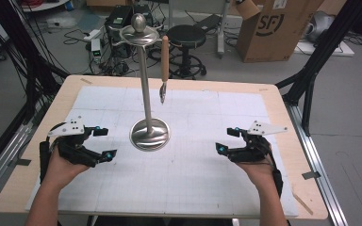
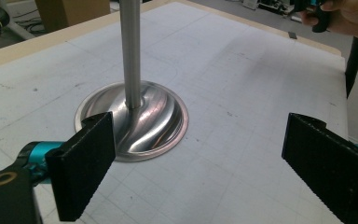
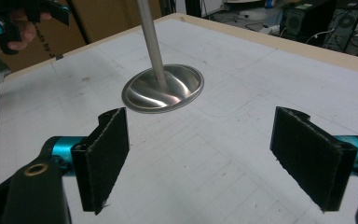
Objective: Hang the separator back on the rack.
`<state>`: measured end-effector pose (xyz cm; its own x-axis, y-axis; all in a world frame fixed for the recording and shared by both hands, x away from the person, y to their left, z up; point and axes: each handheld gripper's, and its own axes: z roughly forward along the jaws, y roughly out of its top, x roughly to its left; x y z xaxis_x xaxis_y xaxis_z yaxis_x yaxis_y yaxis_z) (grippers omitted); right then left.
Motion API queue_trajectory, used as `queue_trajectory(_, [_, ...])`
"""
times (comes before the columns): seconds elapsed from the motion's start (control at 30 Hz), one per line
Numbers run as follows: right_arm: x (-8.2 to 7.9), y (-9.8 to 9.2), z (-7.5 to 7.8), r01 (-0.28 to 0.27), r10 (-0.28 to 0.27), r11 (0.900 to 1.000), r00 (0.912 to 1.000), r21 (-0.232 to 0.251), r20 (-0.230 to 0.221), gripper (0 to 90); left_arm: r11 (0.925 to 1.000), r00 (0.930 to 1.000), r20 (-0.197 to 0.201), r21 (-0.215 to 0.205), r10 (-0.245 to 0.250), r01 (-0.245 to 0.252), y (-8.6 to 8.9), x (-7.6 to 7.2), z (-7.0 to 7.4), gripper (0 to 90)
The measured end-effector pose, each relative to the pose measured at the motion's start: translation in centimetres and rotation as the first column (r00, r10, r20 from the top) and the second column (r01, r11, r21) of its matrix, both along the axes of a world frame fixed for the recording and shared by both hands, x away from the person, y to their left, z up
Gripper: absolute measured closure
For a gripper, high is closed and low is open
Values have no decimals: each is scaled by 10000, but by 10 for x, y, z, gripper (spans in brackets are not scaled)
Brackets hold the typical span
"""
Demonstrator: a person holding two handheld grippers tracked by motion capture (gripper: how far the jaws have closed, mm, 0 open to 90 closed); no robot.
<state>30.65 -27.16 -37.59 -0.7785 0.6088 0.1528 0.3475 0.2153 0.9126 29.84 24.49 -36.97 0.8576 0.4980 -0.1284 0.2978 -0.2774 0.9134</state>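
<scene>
A tall steel stand (image 1: 147,84) rises from a round polished base (image 1: 150,134) near the middle of the white gridded mat (image 1: 193,165). From one of its top hooks hangs a wooden-handled utensil (image 1: 164,63), its metal tip pointing down. My left gripper (image 1: 104,142) rests low at the left of the base, jaws wide apart and empty; the base (image 2: 133,119) lies just beyond them. At the right, my right gripper (image 1: 228,140) is open too, holding nothing, with the base (image 3: 163,88) farther off.
The wooden table (image 1: 283,108) edges frame the mat. Behind the table stand a black stool (image 1: 186,37), a cardboard box (image 1: 275,28), computer cases and cables on the floor. Black frame posts (image 1: 318,56) flank both sides.
</scene>
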Motion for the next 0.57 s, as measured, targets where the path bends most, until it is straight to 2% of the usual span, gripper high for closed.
queue_trajectory(0.2, [0, 1, -1, 1, -2, 10000, 9999, -49, -107, 189, 10000, 10000, -2, 32, 52, -52, 1, 1, 0, 106])
queue_trajectory(0.57, [0, 0, -1, -21, 21, 10000, 10000, -15, -39, 188, 10000, 10000, -60, 37, 75, -75, 0, 1, -1, 106])
